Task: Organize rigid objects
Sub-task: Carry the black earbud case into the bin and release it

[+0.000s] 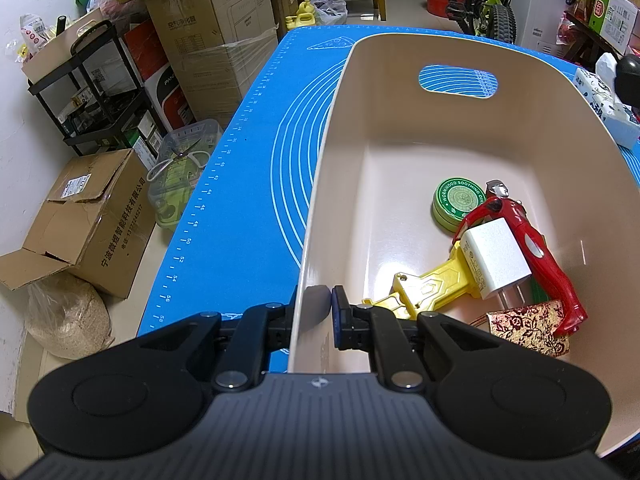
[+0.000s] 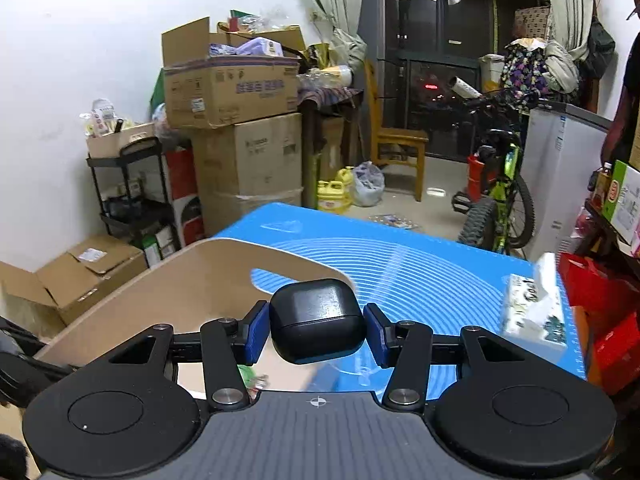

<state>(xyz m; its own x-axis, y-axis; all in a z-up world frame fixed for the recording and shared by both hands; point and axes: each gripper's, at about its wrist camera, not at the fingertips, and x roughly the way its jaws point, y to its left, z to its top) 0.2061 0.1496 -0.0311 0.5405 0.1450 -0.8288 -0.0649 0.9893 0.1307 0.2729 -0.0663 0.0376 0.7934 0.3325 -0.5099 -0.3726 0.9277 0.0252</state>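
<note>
- Black earbud case (image 2: 316,322), glossy and rounded, lid seam closed, is pinched between the right gripper's (image 2: 316,330) jaws, above the beige bin's (image 2: 192,276) near right corner
- Left gripper (image 1: 318,306) jaws clamp the bin's left wall
- Bin's far half is bare; the green tin (image 1: 460,204), white charger (image 1: 494,262), red figure (image 1: 532,240) crowd its near right
- Blue mat (image 2: 432,276) covers the worktop right of the bin

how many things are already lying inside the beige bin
5 visible: green tin at the back, red figure rightmost, white charger on the yellow toy, patterned pouch nearest. More may hide beneath.
</note>
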